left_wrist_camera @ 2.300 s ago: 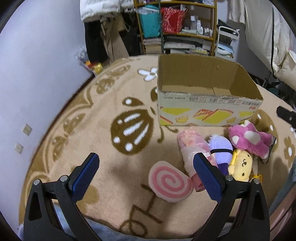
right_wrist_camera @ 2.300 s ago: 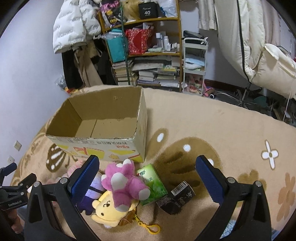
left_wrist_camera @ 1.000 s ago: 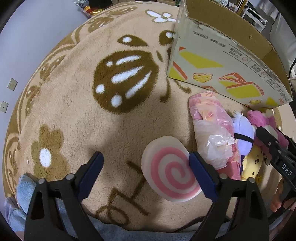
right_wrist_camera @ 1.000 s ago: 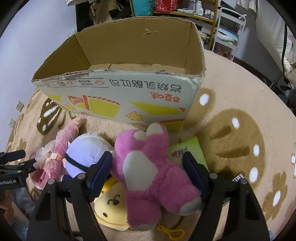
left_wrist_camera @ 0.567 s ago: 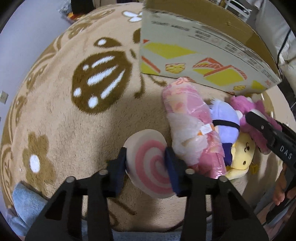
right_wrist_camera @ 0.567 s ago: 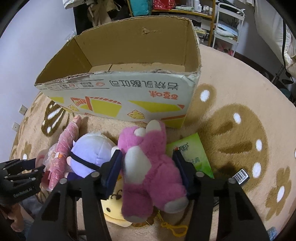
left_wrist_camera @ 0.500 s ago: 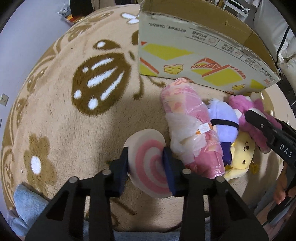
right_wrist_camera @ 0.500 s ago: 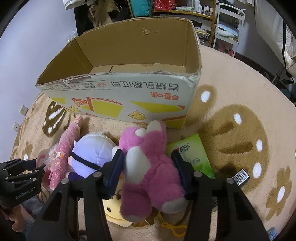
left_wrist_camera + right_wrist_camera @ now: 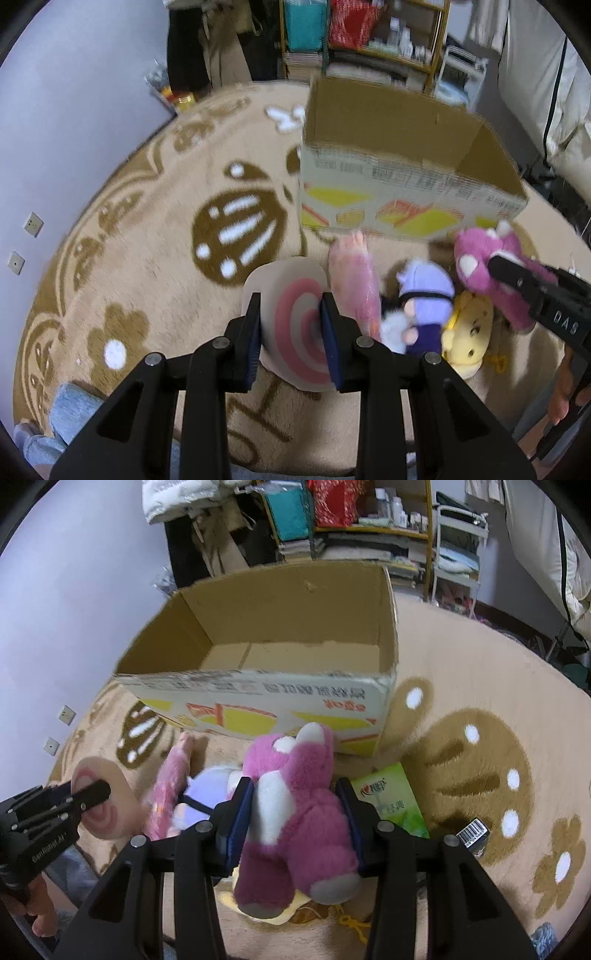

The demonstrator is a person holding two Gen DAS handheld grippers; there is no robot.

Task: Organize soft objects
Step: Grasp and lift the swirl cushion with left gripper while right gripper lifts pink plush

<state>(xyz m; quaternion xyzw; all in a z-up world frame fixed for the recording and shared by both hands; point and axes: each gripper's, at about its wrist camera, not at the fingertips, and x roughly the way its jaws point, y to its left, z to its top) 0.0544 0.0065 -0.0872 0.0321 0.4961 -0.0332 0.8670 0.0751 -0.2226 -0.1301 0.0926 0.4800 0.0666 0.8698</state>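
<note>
My left gripper [image 9: 291, 332] is shut on a round pink-swirl cushion [image 9: 295, 295] and holds it above the rug. My right gripper [image 9: 295, 812] is shut on a magenta plush bear [image 9: 295, 805], lifted in front of the open cardboard box [image 9: 280, 698]. The box [image 9: 399, 199] is empty inside. A pink wrapped plush [image 9: 356, 280], a purple plush [image 9: 424, 299] and a yellow plush [image 9: 469, 332] lie on the rug before the box. The right gripper and bear [image 9: 491, 266] show at the right of the left wrist view.
A green tissue pack [image 9: 391, 797] and a small dark barcoded box [image 9: 472, 830] lie on the rug [image 9: 480, 686] right of the bear. Shelves with books and bags [image 9: 351, 528] stand behind the box. A wall [image 9: 66, 110] runs along the left.
Both grippers closed on their toys, the left on the swirl cushion, the right on the magenta bear, and then lifted them up off the rug toward the box.
</note>
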